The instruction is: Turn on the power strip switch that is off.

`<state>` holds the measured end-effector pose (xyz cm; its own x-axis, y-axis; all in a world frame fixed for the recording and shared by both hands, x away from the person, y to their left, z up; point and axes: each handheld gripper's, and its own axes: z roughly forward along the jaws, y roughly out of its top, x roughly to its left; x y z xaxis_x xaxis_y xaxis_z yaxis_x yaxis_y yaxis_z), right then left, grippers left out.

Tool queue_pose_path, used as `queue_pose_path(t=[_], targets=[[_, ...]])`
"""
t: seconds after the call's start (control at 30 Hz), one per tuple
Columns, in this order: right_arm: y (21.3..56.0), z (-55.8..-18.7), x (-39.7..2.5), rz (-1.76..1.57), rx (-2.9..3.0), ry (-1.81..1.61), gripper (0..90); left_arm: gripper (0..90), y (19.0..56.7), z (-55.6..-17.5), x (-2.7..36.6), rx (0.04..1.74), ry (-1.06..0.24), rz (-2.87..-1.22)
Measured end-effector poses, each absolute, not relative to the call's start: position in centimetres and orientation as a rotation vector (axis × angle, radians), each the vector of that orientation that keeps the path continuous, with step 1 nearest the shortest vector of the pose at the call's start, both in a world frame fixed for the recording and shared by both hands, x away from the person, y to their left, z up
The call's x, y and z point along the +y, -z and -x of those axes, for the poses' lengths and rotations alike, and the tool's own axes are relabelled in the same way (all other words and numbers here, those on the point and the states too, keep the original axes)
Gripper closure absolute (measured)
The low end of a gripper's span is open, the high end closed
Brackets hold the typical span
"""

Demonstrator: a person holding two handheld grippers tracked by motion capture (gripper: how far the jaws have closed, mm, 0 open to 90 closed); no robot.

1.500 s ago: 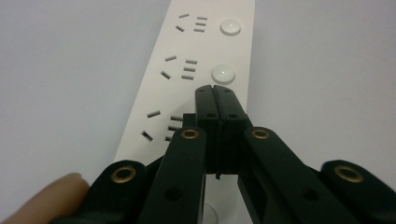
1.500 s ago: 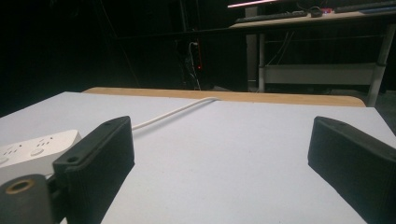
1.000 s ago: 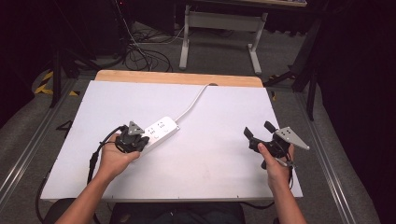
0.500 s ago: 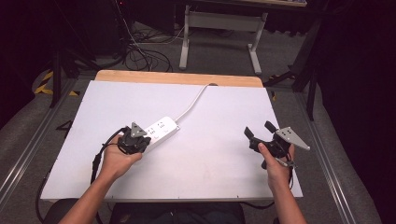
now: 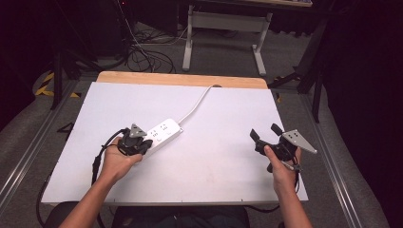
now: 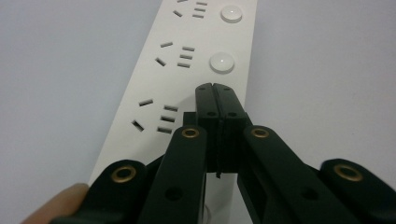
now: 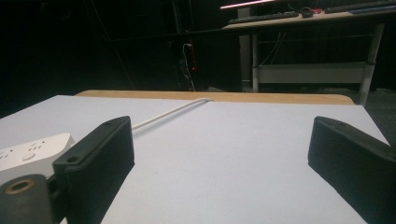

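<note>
left gripper point(image 6: 215, 88): black jaws, brass-ringed screw holes | right gripper point(image 5: 267, 136): black, grey three-cornered plate | bare forearms, no sleeves

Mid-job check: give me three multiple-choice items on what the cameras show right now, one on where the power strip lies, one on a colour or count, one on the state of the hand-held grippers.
1. Where does the power strip lie on the table?
A. on its left half, by the left hand-held gripper
B. at the right edge
C. on the floor

2. How many round buttons does the left gripper view show clear of the jaws?
A. none
B. two
C. five

3. How do the jaws stand?
A. both shut
B. left open, right shut
C. left shut, right open

Answers:
1 A: the high view shows the strip left of centre, with the left hand-held gripper at its near end.
2 B: two white buttons lie beside the socket slots.
3 C: the left pads meet over the strip, while the right hand-held gripper has its jaws wide apart.
</note>
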<state>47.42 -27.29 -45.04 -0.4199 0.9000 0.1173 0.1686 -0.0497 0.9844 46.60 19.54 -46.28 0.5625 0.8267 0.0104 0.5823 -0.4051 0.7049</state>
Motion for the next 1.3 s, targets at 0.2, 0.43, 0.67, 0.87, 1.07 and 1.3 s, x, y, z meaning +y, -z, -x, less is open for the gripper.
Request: queue_pose_path(t=[0.2, 0.43, 0.67, 0.87, 1.07, 1.3], targets=[[45.05, -47.45, -27.17, -1.148, 1.616, -1.525, 7.6, 90.0, 46.26, -46.64, 19.53, 1.115, -0.48, -2.142], [45.04, -47.46, -27.19, -1.148, 1.62, -1.527, 7.6, 90.0, 46.26, -46.68, 19.61, 1.121, -0.47, -2.131], [45.0, -47.44, -27.21, -1.147, 1.618, -1.526, 7.6, 90.0, 46.25, -46.66, 19.57, 1.113, -0.469, -2.14], [44.96, -47.33, -27.3, -1.149, 1.611, -1.523, 7.6, 90.0, 46.26, -46.67, 19.59, 1.109, -0.467, -2.141], [44.94, -47.19, -27.32, -1.15, 1.608, -1.521, 7.6, 90.0, 46.25, -46.7, 19.61, 1.11, -0.465, -2.139], [44.87, -47.17, -27.22, -1.143, 1.609, -1.519, 7.6, 90.0, 46.26, -46.53, 19.37, 1.108, -0.49, -2.144]])
